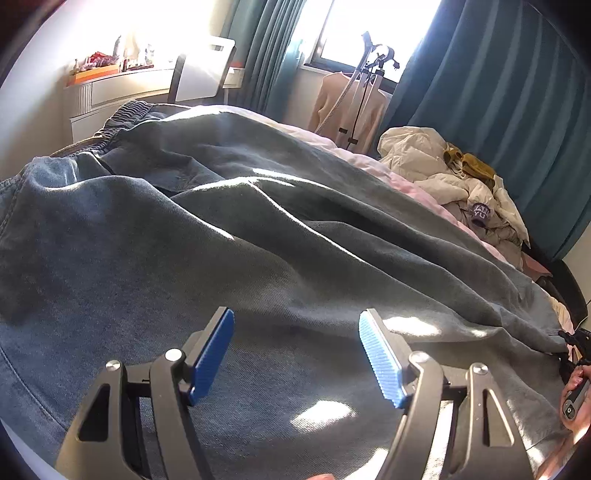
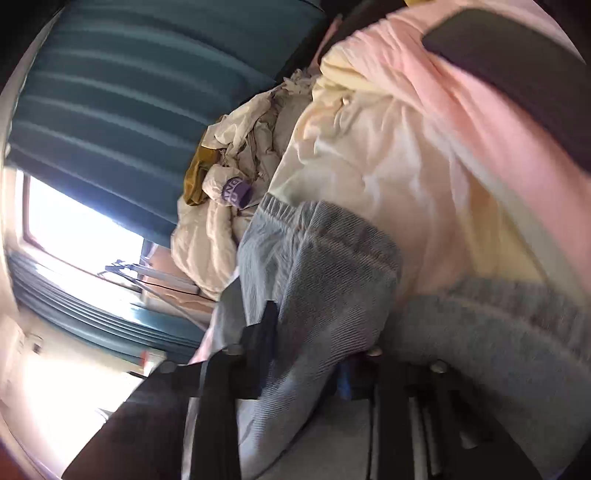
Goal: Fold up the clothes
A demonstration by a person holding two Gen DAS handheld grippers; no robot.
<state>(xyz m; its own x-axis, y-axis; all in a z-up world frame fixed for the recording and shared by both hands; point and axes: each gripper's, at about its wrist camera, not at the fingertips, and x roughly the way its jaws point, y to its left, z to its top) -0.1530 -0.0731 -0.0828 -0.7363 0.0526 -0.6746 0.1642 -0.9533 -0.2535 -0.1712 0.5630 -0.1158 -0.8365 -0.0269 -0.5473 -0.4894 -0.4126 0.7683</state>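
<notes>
Jeans (image 1: 229, 229), blue denim, spread wide across the bed (image 1: 406, 184), elastic waistband at the far left end toward the shelf (image 1: 110, 79), long ridges and creases running over the legs. In the right wrist view, a leg end with its gathered cuff (image 2: 273, 212) draped between the pads of the right gripper (image 2: 306, 350), cloth hanging over both fingers; frame blurred, so whether the pads press the denim or merely flank it cannot be told. Left gripper (image 1: 295, 354) released, blue pads spread well apart, hovering just over the flat cloth with nothing between them.

Likely step: bringing a leg end over to make a fold. Best done by keeping the cuff edge square to the leg, carrying it low so the cloth does not drag and bunch, and pinning or smoothing the near cloth with the left gripper first. Worth flattening the ridges before the crease is set.

Beyond the jeans: pink sheet (image 2: 480, 122), cream jacket (image 1: 443, 173) heaped at the far right of the bed, teal curtain (image 1: 498, 92), steamer stand (image 1: 369, 85) by the bright window (image 1: 369, 26).
</notes>
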